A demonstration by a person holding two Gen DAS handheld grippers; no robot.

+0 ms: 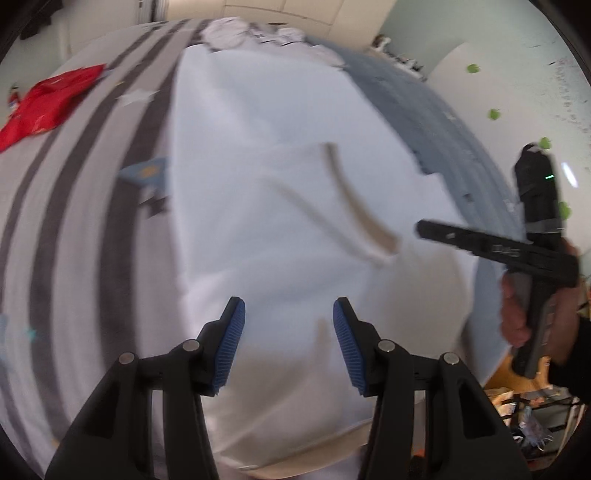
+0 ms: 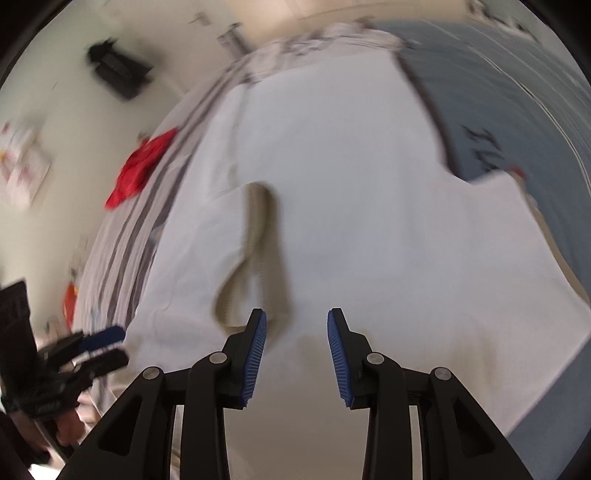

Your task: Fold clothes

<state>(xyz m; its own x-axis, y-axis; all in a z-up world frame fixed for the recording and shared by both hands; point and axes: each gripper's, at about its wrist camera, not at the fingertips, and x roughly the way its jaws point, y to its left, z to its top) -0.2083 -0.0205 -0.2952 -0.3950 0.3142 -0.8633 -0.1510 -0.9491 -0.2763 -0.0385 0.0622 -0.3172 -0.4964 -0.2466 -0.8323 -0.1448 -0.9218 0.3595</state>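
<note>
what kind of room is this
Most likely a bedroom: a white garment lies spread on a bed with striped bedding, a red garment lies further off, and wardrobe-like doors stand behind.

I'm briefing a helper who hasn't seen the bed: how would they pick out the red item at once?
Start at the bed with the grey-striped cover, where a large white garment with beige trim lies spread out. Look past that garment's edge to the cover's far side: the crumpled red cloth lies on the stripes. It is the only bright red thing among whites, greys and blues.
</note>
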